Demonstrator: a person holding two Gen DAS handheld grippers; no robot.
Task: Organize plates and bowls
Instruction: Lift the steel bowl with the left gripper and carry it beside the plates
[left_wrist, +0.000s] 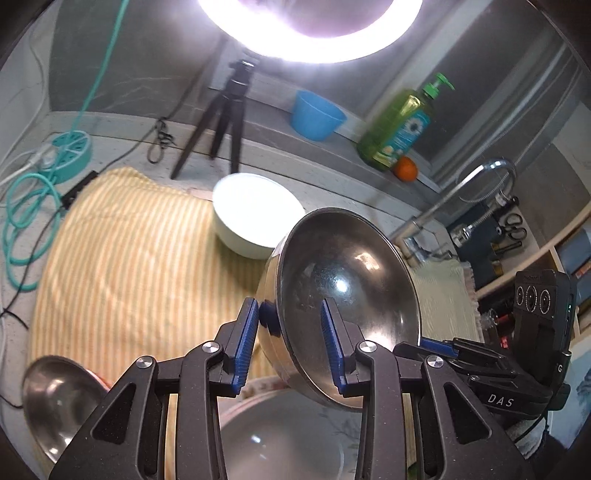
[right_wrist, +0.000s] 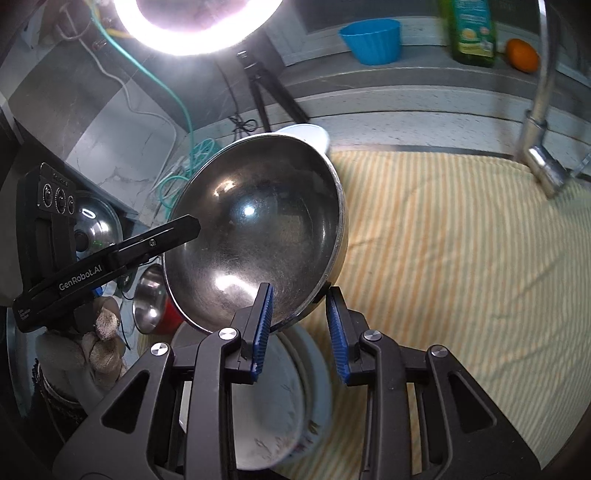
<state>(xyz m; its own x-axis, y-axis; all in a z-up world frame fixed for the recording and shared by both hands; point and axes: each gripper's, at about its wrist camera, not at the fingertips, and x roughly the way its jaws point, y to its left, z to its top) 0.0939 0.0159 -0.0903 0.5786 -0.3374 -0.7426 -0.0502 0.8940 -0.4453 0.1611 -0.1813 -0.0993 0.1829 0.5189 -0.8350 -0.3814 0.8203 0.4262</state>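
Observation:
A large steel bowl (left_wrist: 347, 295) is held tilted in the air between both grippers; it also shows in the right wrist view (right_wrist: 258, 236). My left gripper (left_wrist: 290, 343) straddles its rim, one finger inside and one outside, with gaps at the pads. My right gripper (right_wrist: 301, 328) straddles the opposite rim the same way. Below lies a plate (left_wrist: 280, 439), also in the right wrist view (right_wrist: 273, 413). A white bowl (left_wrist: 255, 214) stands on the striped towel (left_wrist: 129, 258). A smaller steel bowl (left_wrist: 55, 402) lies at the lower left.
A tripod (left_wrist: 225, 122) and ring light (left_wrist: 314, 33) stand behind. A blue tub (left_wrist: 317, 114), soap bottle (left_wrist: 399, 125) and orange (left_wrist: 405, 168) sit on the ledge. A faucet (left_wrist: 461, 192) is at right. Teal hose (left_wrist: 26, 221) coils at left.

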